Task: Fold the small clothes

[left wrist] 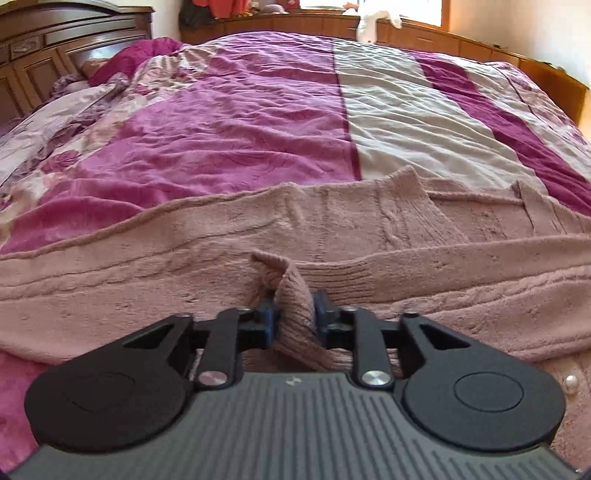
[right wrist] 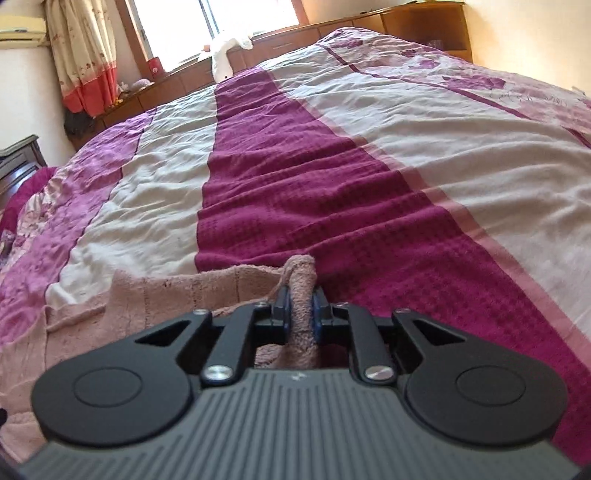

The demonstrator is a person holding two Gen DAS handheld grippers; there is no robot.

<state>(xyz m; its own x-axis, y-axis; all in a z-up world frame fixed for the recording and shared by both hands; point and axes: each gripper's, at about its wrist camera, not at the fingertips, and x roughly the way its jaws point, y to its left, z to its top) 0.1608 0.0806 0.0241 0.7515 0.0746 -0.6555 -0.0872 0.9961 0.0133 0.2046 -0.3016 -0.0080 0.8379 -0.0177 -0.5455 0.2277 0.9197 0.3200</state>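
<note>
A dusty pink knitted cardigan (left wrist: pixel 258 236) lies spread across the near part of the bed, with a sleeve folded over its right half. My left gripper (left wrist: pixel 294 315) is shut on a bunched ribbed edge of the cardigan, low over the knit. In the right wrist view the cardigan (right wrist: pixel 155 291) lies to the left and under the tool. My right gripper (right wrist: pixel 300 310) is shut on a pinched fold of its edge, which sticks up between the blue pads (right wrist: pixel 283 310).
The bed has a quilt in magenta, cream and floral stripes (left wrist: pixel 258 110) (right wrist: pixel 332 177). A dark wooden headboard (left wrist: pixel 55 48) is at the far left. Wooden cabinets (left wrist: pixel 480 51) run along the far side under a window (right wrist: pixel 221 22). A white cloth (right wrist: pixel 225 59) hangs there.
</note>
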